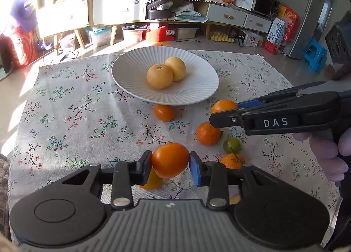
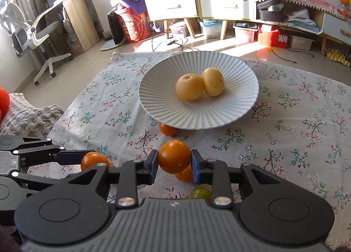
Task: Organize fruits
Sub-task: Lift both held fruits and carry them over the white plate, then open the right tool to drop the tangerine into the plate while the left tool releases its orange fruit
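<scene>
Left wrist view had my left gripper (image 1: 170,161) pinching an orange fruit (image 1: 170,160) above the floral cloth (image 1: 65,107); my right gripper (image 2: 174,161) clamped another (image 2: 174,156). Both were round, the left one's slightly longer axis lying across my pads. I judged either could roll free, or knock the two yellow fruits (image 1: 165,72) on the plate (image 1: 131,81)

Below the left jaws a yellow fruit (image 1: 151,180) is mostly hidden by the jaw and by the orange fruit (image 1: 170,160) they grip. An orange piece (image 1: 235,199) beside the right-hand jaw is too little seen to name. Under the right jaws a mandarin (image 2: 185,175) and a green fruit (image 2: 200,192) show only partly. Ahead of both jaws the plate (image 2: 219,118) covers part of a small orange fruit (image 2: 167,129).
</scene>
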Demonstrator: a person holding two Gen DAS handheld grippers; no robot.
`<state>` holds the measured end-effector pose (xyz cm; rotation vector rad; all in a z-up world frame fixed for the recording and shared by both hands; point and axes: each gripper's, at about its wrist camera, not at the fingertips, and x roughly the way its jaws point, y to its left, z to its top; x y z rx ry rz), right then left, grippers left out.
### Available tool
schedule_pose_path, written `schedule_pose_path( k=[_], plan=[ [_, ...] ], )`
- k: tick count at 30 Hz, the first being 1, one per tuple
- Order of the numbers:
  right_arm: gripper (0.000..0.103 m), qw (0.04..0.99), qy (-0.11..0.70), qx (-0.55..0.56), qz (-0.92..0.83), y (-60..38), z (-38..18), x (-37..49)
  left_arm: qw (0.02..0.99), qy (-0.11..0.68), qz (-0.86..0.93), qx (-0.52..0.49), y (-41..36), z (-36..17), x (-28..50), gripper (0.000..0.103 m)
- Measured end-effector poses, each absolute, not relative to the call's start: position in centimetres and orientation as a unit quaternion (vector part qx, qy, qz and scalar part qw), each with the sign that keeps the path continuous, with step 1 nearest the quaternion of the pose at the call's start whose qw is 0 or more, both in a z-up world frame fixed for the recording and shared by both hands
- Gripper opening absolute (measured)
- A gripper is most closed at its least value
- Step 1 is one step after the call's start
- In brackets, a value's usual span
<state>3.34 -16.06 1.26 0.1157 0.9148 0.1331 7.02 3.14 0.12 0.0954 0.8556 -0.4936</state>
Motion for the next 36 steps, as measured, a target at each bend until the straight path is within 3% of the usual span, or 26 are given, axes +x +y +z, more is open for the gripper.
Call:
schedule_pose_path(
  k=[18, 36],
  plan=[
    [0.028, 0.906, 0.411, 0.092, 0.046, -20.2, 2.8, 5.7, 0.897, 0.385, -0.214, 0.033, -0.1, 0.8, 10.1, 0.032],
    [0.028, 0.898, 0.418, 0.121, 0.057, -23.3, 0.2, 10.0, 0.895, 0.385, -0.219, 0.053, -3.8, -2.3, 15.4, 0.032]
  ],
)
